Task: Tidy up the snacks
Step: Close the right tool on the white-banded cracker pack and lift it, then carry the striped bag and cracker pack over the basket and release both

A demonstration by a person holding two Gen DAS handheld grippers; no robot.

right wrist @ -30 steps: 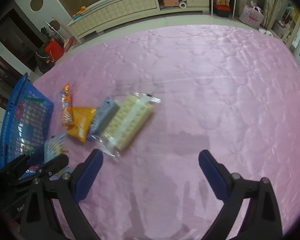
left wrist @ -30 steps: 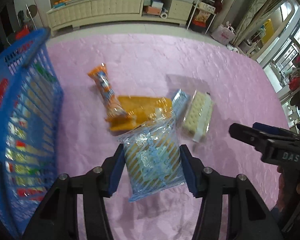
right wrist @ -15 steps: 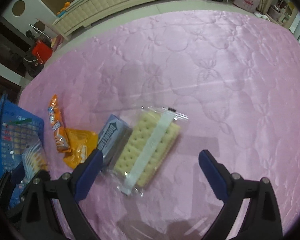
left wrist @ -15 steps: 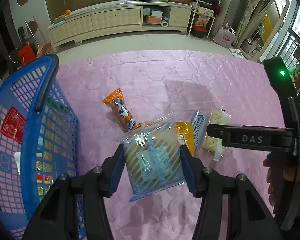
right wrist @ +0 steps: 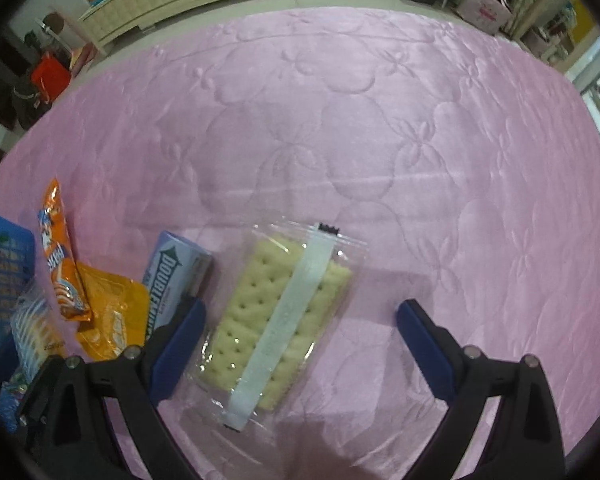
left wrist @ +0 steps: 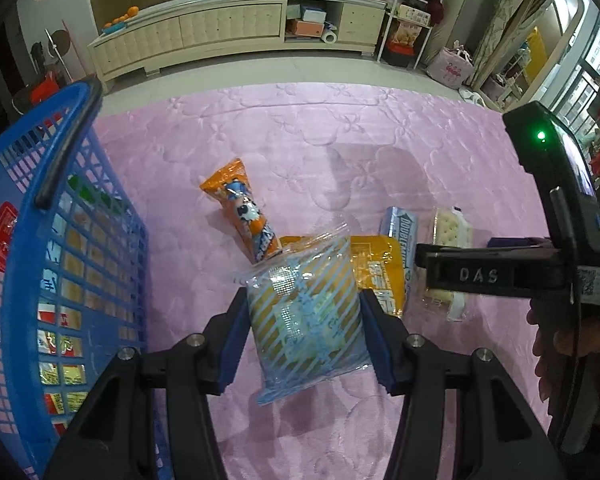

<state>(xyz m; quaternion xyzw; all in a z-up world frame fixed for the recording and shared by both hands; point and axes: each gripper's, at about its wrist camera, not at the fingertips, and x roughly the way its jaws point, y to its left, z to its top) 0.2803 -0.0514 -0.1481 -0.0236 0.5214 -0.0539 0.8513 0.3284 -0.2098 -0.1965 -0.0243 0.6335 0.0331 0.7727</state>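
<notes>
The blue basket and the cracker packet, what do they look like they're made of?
The blue basket looks like moulded plastic: glossy, with an open square grid. The cracker packet looks like thin clear plastic film: the pale crackers show through it, it glints, and a white strip runs along it. Neither is certain by sight.
</notes>
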